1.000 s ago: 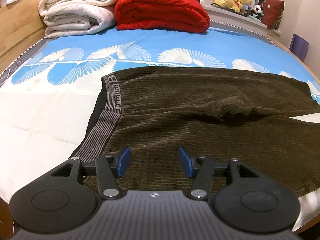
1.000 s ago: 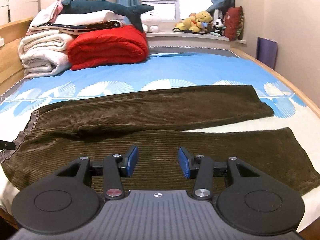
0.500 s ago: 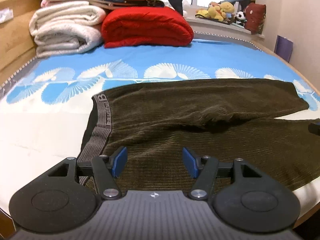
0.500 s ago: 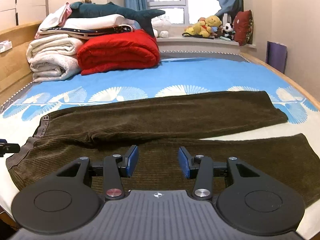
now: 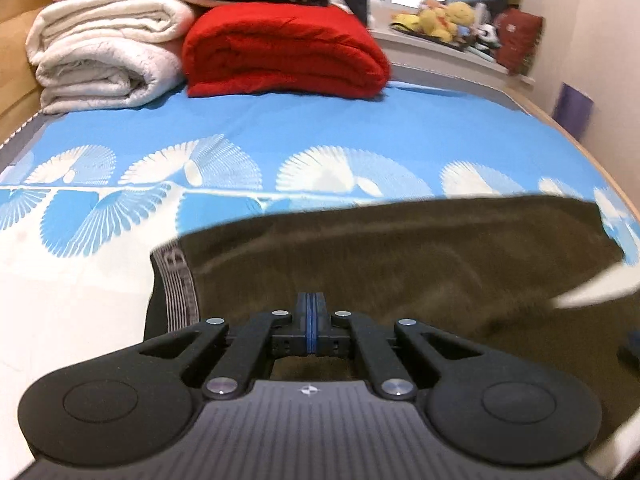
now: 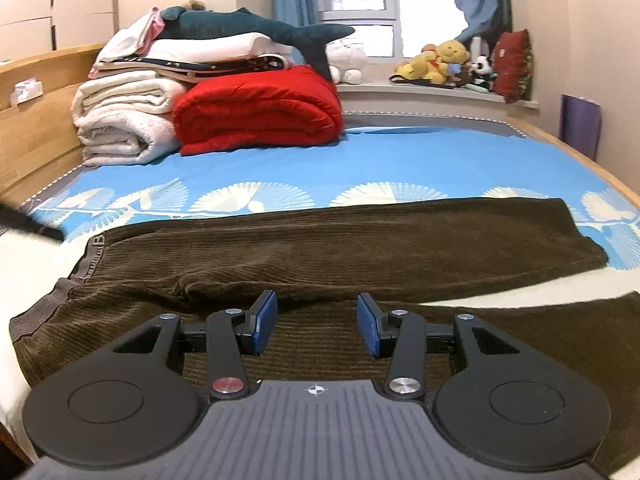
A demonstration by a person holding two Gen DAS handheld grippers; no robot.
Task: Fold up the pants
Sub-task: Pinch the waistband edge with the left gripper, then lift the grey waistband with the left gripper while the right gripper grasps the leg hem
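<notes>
Dark brown corduroy pants [image 6: 360,248] lie flat across the bed, grey waistband [image 6: 86,260] at the left, two legs running right. In the left wrist view the pants [image 5: 400,256] are blurred. My left gripper [image 5: 311,322] is shut, its blue pads pressed together low over the near edge of the pants by the waistband [image 5: 176,284]; I cannot tell whether cloth is between them. My right gripper [image 6: 316,326] is open and empty, just above the near leg at mid-length.
A blue and white bedsheet [image 6: 400,164] covers the bed. A folded red quilt [image 6: 256,114], white blankets [image 6: 124,120] and a plush shark [image 6: 256,30] are stacked at the back left. Plush toys [image 6: 444,60] sit on the window sill. Wooden headboard [image 6: 36,128] at left.
My left gripper has closed from open to shut and moved, leaving its view blurred. The right gripper stays open and has hardly shifted.
</notes>
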